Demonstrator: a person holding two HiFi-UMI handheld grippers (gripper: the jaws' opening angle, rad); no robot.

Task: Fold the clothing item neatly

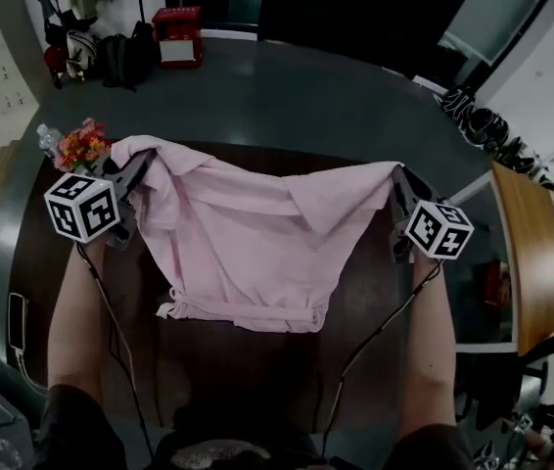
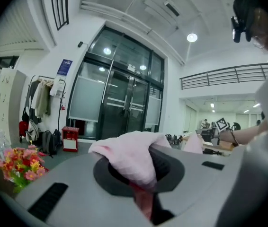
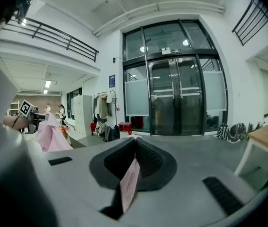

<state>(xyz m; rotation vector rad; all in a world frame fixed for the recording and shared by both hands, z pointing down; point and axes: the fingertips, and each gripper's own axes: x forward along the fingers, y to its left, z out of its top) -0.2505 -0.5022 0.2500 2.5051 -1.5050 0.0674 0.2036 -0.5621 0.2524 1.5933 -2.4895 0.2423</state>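
My left gripper (image 1: 143,167) and right gripper (image 1: 399,184) each pinch a top corner of the pink shirt (image 1: 257,248), which hangs over the table (image 1: 218,370); the thin right pinch may slip, dropping it crooked.

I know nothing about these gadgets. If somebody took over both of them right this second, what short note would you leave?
Left gripper: shut on the left end of the pink shirt's top edge.
Right gripper: shut on the right end.
The shirt hangs spread between them over the dark table; flowers stand at the table's far left.
Done: the shirt is picked up and spread wide.
Left: lay it flat, clear of the flowers, then make the folds. No neat fold shows yet.
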